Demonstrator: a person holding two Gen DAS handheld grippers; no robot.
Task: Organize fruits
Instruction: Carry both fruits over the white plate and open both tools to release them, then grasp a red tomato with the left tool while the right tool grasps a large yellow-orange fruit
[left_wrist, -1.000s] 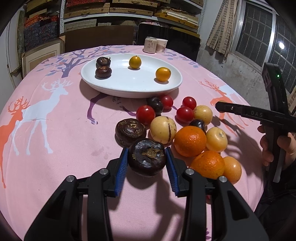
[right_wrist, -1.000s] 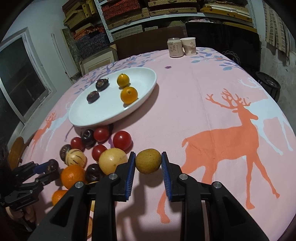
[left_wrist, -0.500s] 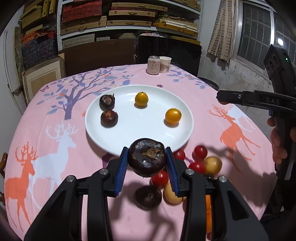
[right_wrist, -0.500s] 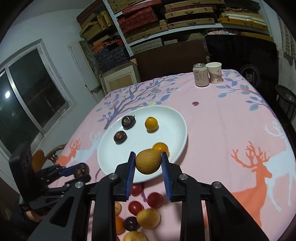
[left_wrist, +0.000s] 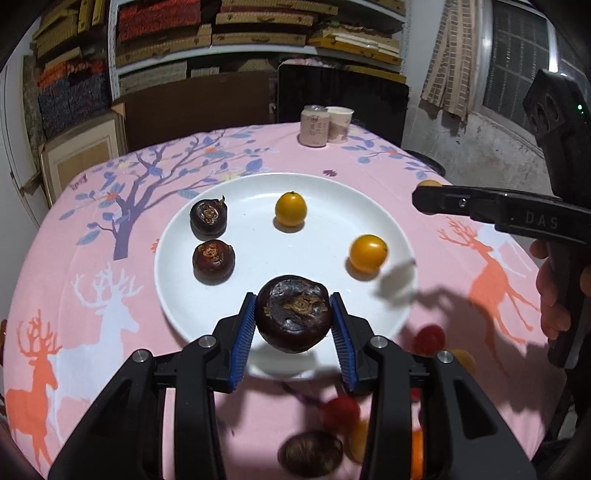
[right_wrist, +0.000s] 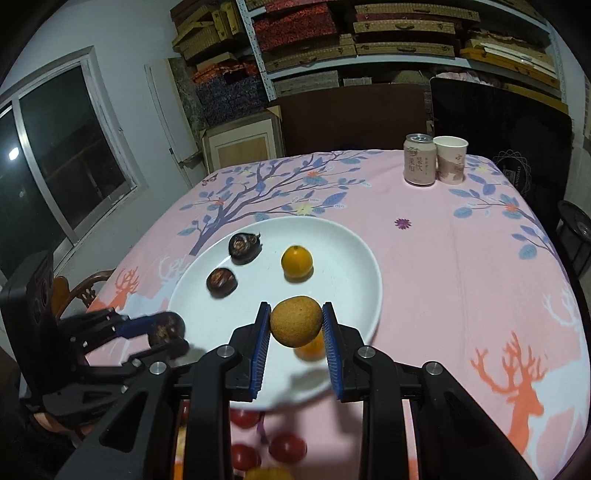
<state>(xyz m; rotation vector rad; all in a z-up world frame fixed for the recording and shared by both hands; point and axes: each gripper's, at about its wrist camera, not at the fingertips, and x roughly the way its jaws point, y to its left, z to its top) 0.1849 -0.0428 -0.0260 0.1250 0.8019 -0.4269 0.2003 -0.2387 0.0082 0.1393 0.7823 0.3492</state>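
Note:
My left gripper (left_wrist: 293, 314) is shut on a dark brown round fruit (left_wrist: 293, 312) and holds it above the near rim of the white plate (left_wrist: 332, 199). On the plate lie two dark brown fruits (left_wrist: 208, 218) (left_wrist: 213, 261) at the left and two yellow-orange fruits (left_wrist: 290, 209) (left_wrist: 368, 253) at the right. My right gripper (right_wrist: 295, 323) is shut on a tan-yellow round fruit (right_wrist: 295, 321) above the plate's near right rim (right_wrist: 369, 266). In the left wrist view the right gripper (left_wrist: 421, 199) reaches in from the right.
Red tomatoes (right_wrist: 287, 446), another dark fruit (left_wrist: 310, 456) and orange fruits lie on the pink deer tablecloth (right_wrist: 461, 258) near the plate's front. A can (right_wrist: 418, 158) and a paper cup (right_wrist: 450, 159) stand at the far edge. Shelves and chairs stand behind.
Both grippers have lifted their fruits off the table and carried them forward over the plate. The loose fruit pile now lies below and behind the fingers.

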